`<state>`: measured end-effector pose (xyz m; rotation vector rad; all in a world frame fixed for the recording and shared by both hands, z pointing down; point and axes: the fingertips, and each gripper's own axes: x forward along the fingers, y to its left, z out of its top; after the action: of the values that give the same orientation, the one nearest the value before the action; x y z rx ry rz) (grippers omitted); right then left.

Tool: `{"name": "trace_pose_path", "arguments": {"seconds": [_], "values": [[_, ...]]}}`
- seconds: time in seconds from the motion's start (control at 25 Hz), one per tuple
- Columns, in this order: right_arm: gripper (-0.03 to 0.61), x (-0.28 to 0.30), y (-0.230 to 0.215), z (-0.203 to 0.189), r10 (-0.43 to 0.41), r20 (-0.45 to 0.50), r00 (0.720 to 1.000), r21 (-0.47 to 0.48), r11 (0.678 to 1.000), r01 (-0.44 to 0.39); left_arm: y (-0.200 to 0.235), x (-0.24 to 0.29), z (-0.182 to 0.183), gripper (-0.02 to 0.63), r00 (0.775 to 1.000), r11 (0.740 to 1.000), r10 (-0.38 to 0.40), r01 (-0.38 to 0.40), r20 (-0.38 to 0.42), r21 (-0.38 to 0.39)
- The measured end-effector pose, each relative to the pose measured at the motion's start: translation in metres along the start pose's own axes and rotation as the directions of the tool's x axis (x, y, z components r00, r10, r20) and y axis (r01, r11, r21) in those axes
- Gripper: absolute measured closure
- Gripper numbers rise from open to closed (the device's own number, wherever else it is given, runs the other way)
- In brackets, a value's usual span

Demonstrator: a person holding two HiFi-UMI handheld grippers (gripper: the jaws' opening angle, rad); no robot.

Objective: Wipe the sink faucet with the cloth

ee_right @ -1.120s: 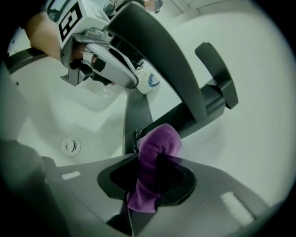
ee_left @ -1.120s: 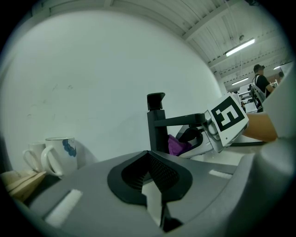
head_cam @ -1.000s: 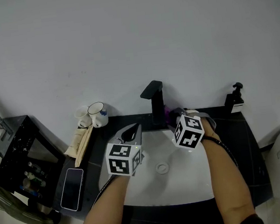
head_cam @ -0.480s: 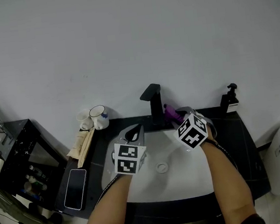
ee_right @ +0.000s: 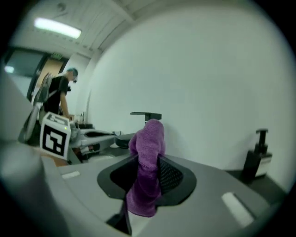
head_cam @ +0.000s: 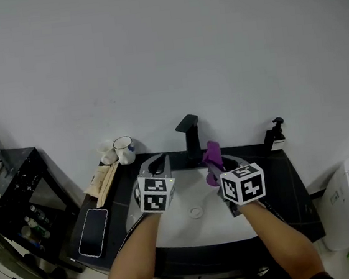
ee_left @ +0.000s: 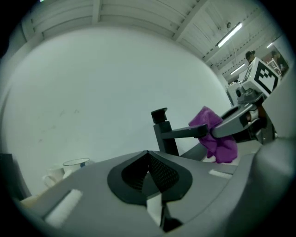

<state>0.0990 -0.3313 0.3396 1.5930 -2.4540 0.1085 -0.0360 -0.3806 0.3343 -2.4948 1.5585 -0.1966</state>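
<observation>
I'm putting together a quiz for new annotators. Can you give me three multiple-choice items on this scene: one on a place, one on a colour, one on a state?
1. Where does the phone lie?
A) on the dark counter, left of the sink
B) inside the sink
C) on the counter, right of the sink

2. What colour is the cloth?
A) white
B) yellow
C) purple

3. How does the left gripper stand?
A) wide open
B) shut, holding nothing
C) shut on the cloth

Answers:
1 A: the head view shows it flat on the counter, left of the basin.
2 C: it shows purple in all three views.
3 B: its pads meet with nothing between them; the right gripper has the cloth.
</observation>
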Motion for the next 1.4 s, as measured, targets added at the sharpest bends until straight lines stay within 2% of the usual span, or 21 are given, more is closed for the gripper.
{"name": "trace_pose_path", "arguments": {"seconds": [0.16, 0.24, 0.32, 0.4, 0.56, 0.68, 0.84, 0.96, 1.16, 1.28, 1.4], "values": [[0.469, 0.004, 0.036, -0.019, 0.032, -0.023, 0.999, 0.157, 0.987, -0.028, 0.024, -0.009, 0.011, 0.597, 0.997, 0.997, 0.074, -0.074, 0.038, -0.016], [0.469, 0.011, 0.05, -0.032, 0.041, -0.035, 0.999, 0.256, 0.966, -0.031, 0.039, -0.015, 0.017, 0.597, 0.991, 0.992, 0.118, -0.116, 0.061, -0.042], [0.469, 0.022, 0.064, -0.045, 0.048, -0.043, 0.998, 0.366, 0.93, -0.029, 0.05, -0.022, 0.023, 0.597, 0.986, 0.986, 0.136, -0.124, 0.099, -0.113], [0.469, 0.039, 0.077, -0.049, 0.048, -0.021, 0.999, 0.474, 0.88, -0.032, 0.061, -0.027, 0.029, 0.597, 0.98, 0.976, 0.138, -0.11, 0.143, -0.189], [0.469, 0.076, 0.086, -0.035, -0.009, 0.058, 0.998, 0.623, 0.782, -0.029, 0.077, -0.037, 0.03, 0.597, 0.966, 0.954, 0.19, -0.14, 0.176, -0.264], [0.469, 0.093, 0.08, -0.021, -0.085, 0.115, 0.99, 0.664, 0.748, -0.012, 0.09, -0.047, 0.028, 0.597, 0.952, 0.933, 0.255, -0.196, 0.169, -0.301], [0.471, 0.107, 0.072, -0.001, -0.179, 0.184, 0.966, 0.665, 0.746, 0.011, 0.104, -0.054, 0.03, 0.597, 0.94, 0.912, 0.297, -0.226, 0.171, -0.341], [0.471, 0.114, 0.065, 0.014, -0.227, 0.237, 0.945, 0.705, 0.709, -0.006, 0.106, -0.058, 0.035, 0.597, 0.93, 0.909, 0.316, -0.241, 0.187, -0.339], [0.471, 0.128, 0.056, 0.041, -0.274, 0.301, 0.913, 0.762, 0.645, -0.058, 0.114, -0.075, 0.052, 0.597, 0.9, 0.895, 0.362, -0.262, 0.243, -0.36], [0.471, 0.133, 0.054, 0.064, -0.291, 0.344, 0.893, 0.767, 0.636, -0.088, 0.115, -0.083, 0.061, 0.597, 0.885, 0.893, 0.377, -0.27, 0.272, -0.36], [0.471, 0.137, 0.052, 0.078, -0.318, 0.362, 0.876, 0.767, 0.636, -0.086, 0.123, -0.088, 0.059, 0.597, 0.873, 0.88, 0.408, -0.296, 0.269, -0.372]]}}
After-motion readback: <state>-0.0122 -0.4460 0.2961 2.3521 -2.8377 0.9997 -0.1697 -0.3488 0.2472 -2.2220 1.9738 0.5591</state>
